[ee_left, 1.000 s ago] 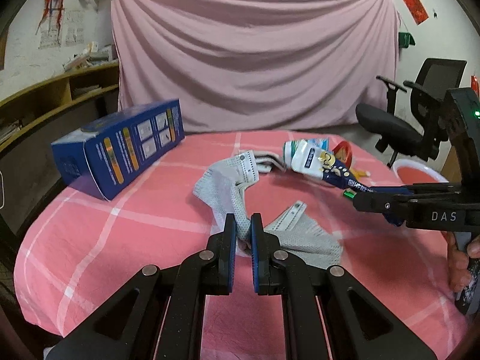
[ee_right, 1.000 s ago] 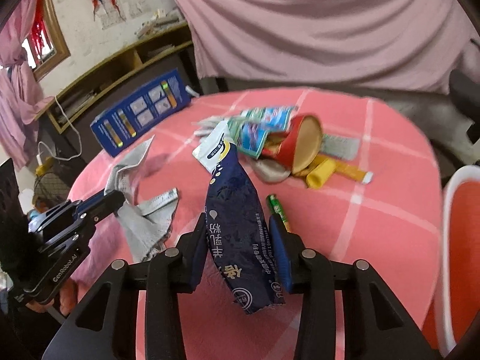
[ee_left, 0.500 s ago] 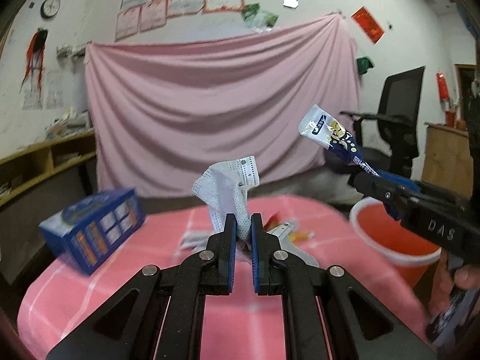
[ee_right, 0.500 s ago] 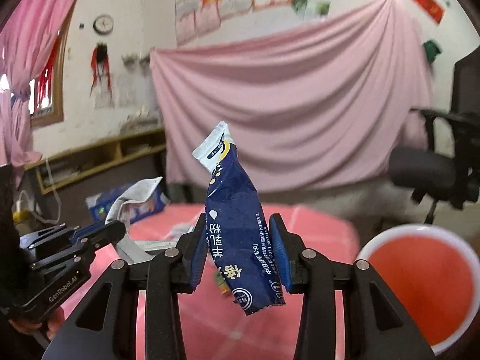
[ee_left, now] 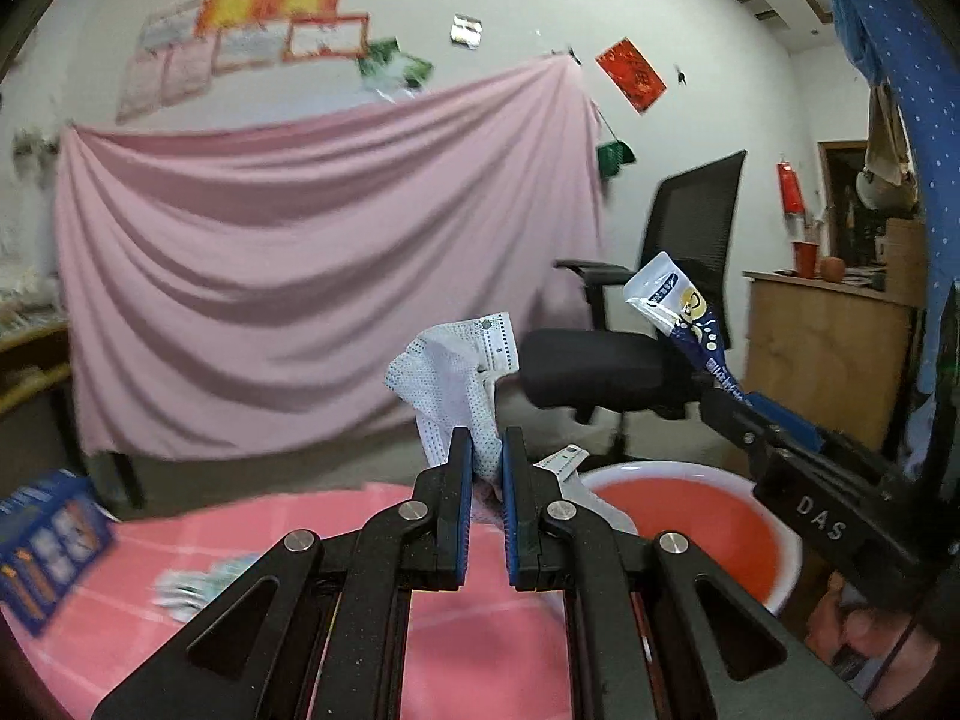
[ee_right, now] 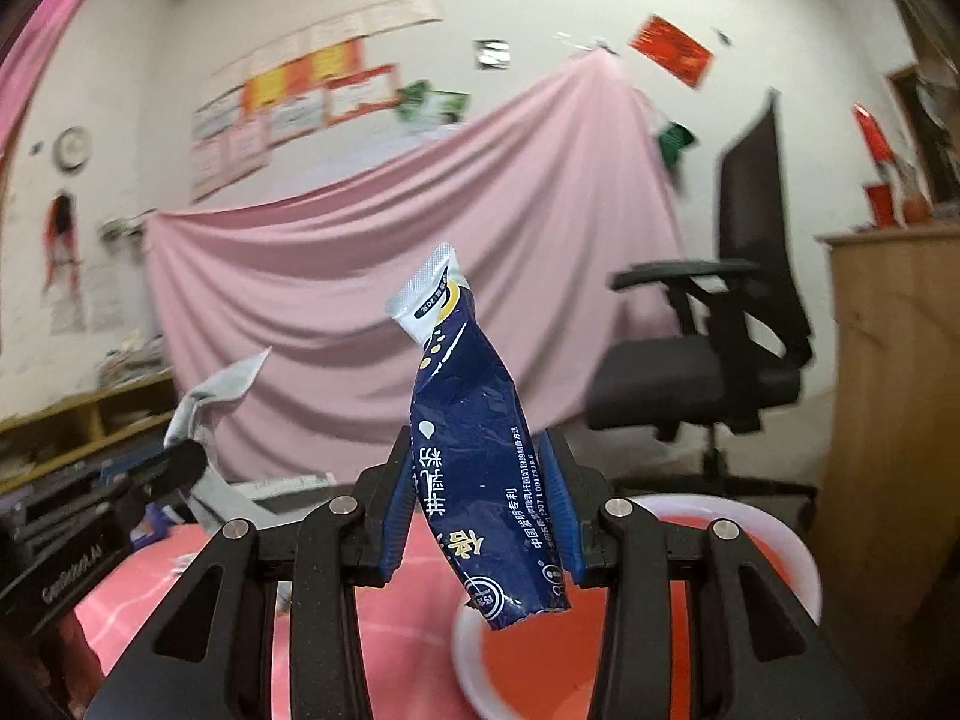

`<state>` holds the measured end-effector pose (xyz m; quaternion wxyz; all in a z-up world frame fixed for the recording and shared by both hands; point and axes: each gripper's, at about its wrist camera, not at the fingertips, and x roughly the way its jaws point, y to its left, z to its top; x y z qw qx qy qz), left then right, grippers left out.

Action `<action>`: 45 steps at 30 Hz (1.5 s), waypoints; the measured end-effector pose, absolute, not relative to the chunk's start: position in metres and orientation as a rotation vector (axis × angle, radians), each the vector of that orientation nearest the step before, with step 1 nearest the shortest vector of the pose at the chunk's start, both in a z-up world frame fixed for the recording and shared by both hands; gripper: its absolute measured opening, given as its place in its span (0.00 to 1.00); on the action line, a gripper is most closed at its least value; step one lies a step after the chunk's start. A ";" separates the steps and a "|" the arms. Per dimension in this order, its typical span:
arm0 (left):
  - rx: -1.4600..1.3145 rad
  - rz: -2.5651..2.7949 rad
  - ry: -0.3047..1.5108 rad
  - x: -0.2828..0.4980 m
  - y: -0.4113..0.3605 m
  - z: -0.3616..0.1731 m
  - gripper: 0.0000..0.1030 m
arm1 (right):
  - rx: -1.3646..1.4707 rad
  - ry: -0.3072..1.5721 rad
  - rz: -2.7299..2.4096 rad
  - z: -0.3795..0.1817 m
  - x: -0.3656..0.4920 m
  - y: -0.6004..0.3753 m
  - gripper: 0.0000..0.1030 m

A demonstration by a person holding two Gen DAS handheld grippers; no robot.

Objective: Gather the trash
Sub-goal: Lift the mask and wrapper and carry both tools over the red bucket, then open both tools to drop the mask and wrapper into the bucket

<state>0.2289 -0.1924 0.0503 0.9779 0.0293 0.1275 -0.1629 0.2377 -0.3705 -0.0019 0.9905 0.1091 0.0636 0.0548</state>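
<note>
Trash is pinched in both of my grippers, up in the air near the orange bin (ee_left: 690, 516). My left gripper (ee_left: 483, 468) is squeezed almost fully together on a crumpled white dotted wrapper (ee_left: 456, 384), which sticks up above my fingertips with a printed strip at its top edge, while a loose tail of it hangs off to the right over the bin's white rim. My right gripper (ee_right: 477, 498) is closed partway around a dark blue snack pouch (ee_right: 474, 438); both blue pads press its sides, its silver sealed end points up and its torn lower end dangles below my fingers, in front of the bin (ee_right: 780, 540). From the left wrist view that same pouch (ee_left: 678, 312) rises from the right gripper (ee_left: 729, 402), which reaches in from the right edge, and the hand (ee_left: 852, 630) holding it shows beneath. From the right wrist view the left gripper (ee_right: 180, 462) sits at the lower left with the white wrapper (ee_right: 210, 402) sticking up from it.

Below me lies the pink checked tablecloth (ee_left: 240, 528), with a blue box (ee_left: 48, 546) at its left edge and some pale scraps (ee_left: 204, 582) on it, too blurred for me to name. A pink sheet (ee_left: 300, 276) hangs behind, and a black office chair (ee_left: 660, 330) stands beyond the bin.
</note>
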 end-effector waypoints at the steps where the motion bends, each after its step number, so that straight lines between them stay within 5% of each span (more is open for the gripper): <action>1: 0.052 -0.341 0.274 0.235 -0.198 0.050 0.07 | 0.229 0.136 0.097 -0.004 0.240 -0.377 0.36; 15: -0.060 -0.452 0.571 0.307 -0.266 0.030 0.10 | 0.285 0.372 -0.019 -0.041 0.262 -0.420 0.41; 19: -0.093 -0.438 0.610 0.311 -0.252 0.027 0.30 | 0.305 0.379 -0.025 -0.041 0.262 -0.422 0.45; 23: -0.123 -0.418 0.612 0.307 -0.233 0.032 0.31 | 0.296 0.373 -0.012 -0.037 0.263 -0.419 0.49; 28: -0.125 -0.338 0.559 0.287 -0.199 0.038 0.54 | 0.298 0.322 0.020 -0.026 0.259 -0.410 0.73; 32: -0.150 -0.278 0.514 0.271 -0.161 0.047 0.59 | 0.293 0.259 0.056 -0.015 0.253 -0.395 0.88; 34: -0.157 -0.243 0.481 0.261 -0.143 0.052 0.84 | 0.296 0.220 0.071 -0.010 0.249 -0.387 1.00; 36: -0.172 -0.203 0.407 0.246 -0.121 0.058 0.97 | 0.286 0.177 0.094 -0.003 0.245 -0.375 1.00; 45: -0.111 -0.050 0.217 0.200 -0.052 0.059 0.98 | 0.174 0.052 0.206 0.014 0.234 -0.310 1.00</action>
